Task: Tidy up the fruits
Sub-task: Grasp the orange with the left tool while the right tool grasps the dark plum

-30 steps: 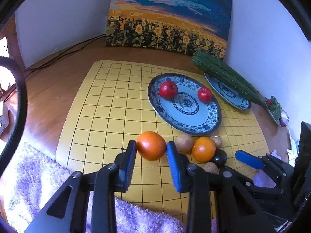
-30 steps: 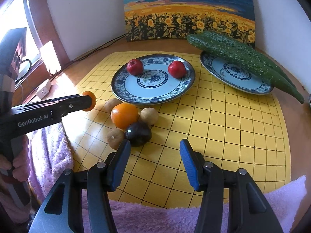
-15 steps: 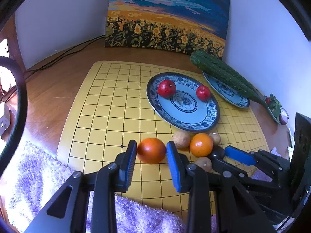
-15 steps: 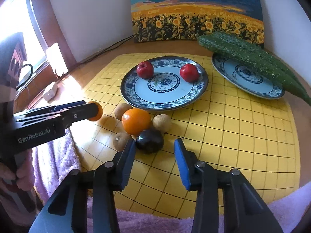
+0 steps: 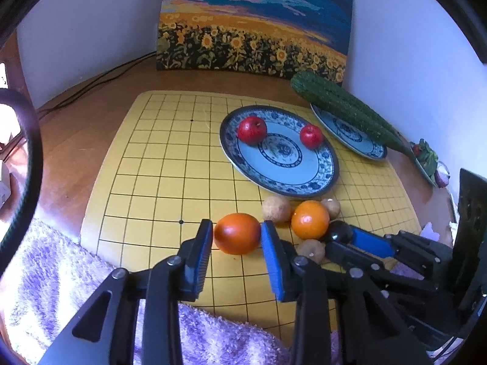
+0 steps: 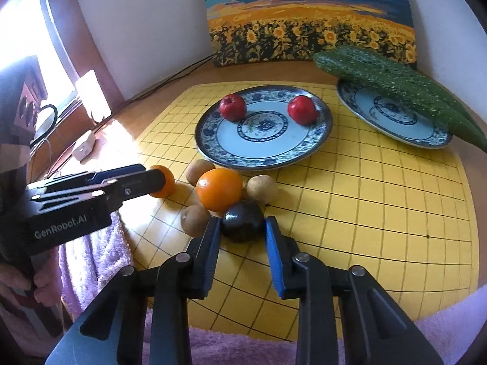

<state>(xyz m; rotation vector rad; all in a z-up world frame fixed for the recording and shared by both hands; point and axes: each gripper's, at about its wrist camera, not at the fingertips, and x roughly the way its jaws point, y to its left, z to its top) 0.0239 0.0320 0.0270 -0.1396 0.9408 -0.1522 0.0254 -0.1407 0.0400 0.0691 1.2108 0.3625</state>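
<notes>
My left gripper (image 5: 236, 235) is shut on an orange (image 5: 236, 233), low over the yellow grid mat (image 5: 170, 176); it also shows in the right wrist view (image 6: 158, 179). My right gripper (image 6: 242, 228) has its jaws on both sides of a dark round fruit (image 6: 242, 219), touching or nearly touching it. A second orange (image 6: 219, 189) and three brown kiwis (image 6: 262, 188) lie around it. Two red apples (image 6: 232, 107) (image 6: 302, 110) sit on the blue-patterned plate (image 6: 213, 149).
A second patterned plate (image 6: 392, 127) at the right holds long green gourds (image 6: 395, 85). A sunflower painting (image 6: 310, 24) leans on the back wall. A purple fluffy towel (image 5: 61, 273) lies along the near edge. Cables and a charger (image 6: 83, 149) lie at the left.
My right gripper moved forward and narrowed around the dark fruit. My left gripper kept its hold on the orange and drew slightly back toward the near edge.
</notes>
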